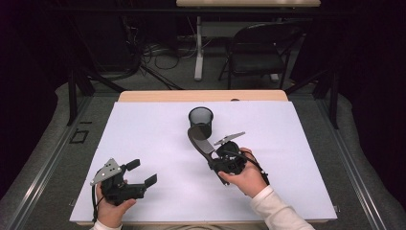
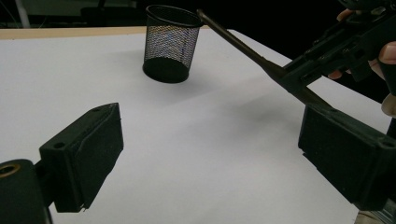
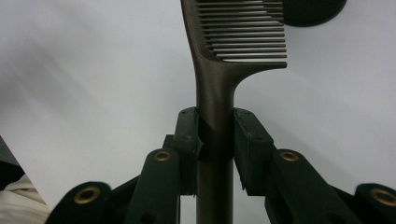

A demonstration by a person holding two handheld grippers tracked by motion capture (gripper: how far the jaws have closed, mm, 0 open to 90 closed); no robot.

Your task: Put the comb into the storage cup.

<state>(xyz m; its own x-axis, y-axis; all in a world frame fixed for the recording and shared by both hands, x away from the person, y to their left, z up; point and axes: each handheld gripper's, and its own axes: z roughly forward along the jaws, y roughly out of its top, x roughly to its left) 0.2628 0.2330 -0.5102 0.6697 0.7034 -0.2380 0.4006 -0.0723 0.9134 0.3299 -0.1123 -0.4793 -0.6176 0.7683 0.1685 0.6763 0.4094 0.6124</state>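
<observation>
A dark comb (image 1: pixel 200 138) with a long handle is clamped by its handle in my right gripper (image 1: pixel 214 156); the right gripper view shows both pads pressed on the comb's handle (image 3: pixel 214 126), teeth pointing away. The comb's toothed end reaches up to the black mesh cup (image 1: pixel 200 119), which stands upright at the middle back of the white sheet. In the left gripper view the comb (image 2: pixel 243 46) slants toward the rim of the cup (image 2: pixel 169 44). My left gripper (image 1: pixel 143 172) rests low at the front left, its jaws wide apart with nothing between them.
A white sheet (image 1: pixel 143 129) covers the table, whose wooden far edge (image 1: pixel 158 96) shows behind it. Beyond the table stand a black folding chair (image 1: pixel 261 52), a table leg and loose cables on the floor.
</observation>
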